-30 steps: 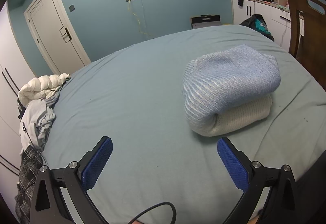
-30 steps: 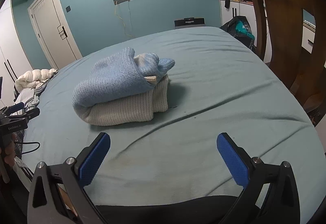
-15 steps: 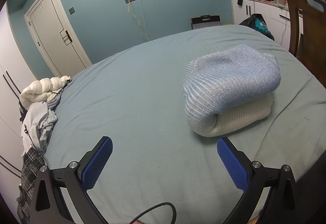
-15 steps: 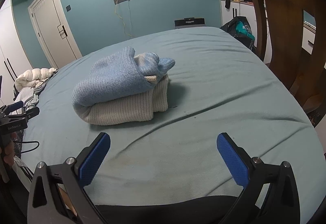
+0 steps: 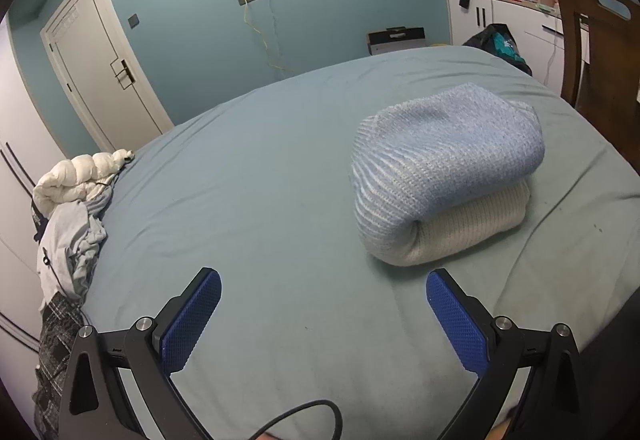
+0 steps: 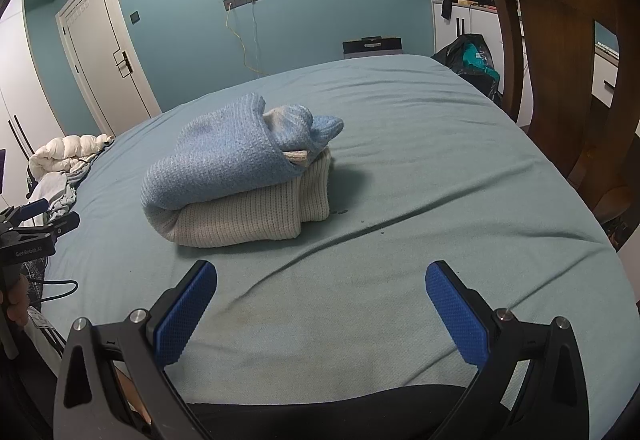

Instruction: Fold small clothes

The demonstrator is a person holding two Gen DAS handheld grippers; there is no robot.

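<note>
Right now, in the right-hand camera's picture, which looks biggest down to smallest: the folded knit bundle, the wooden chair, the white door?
1. Wooden chair, though it is nearer the camera.
2. Folded knit bundle.
3. White door, far off, so its true size is unsure.

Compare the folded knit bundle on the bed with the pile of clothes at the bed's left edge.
The folded knit bundle is a compact blue-over-cream stack in the middle of the bed; the pile of clothes is loose, crumpled, white, grey and plaid, spilling over the edge. Neither is touched by a tool.
</note>
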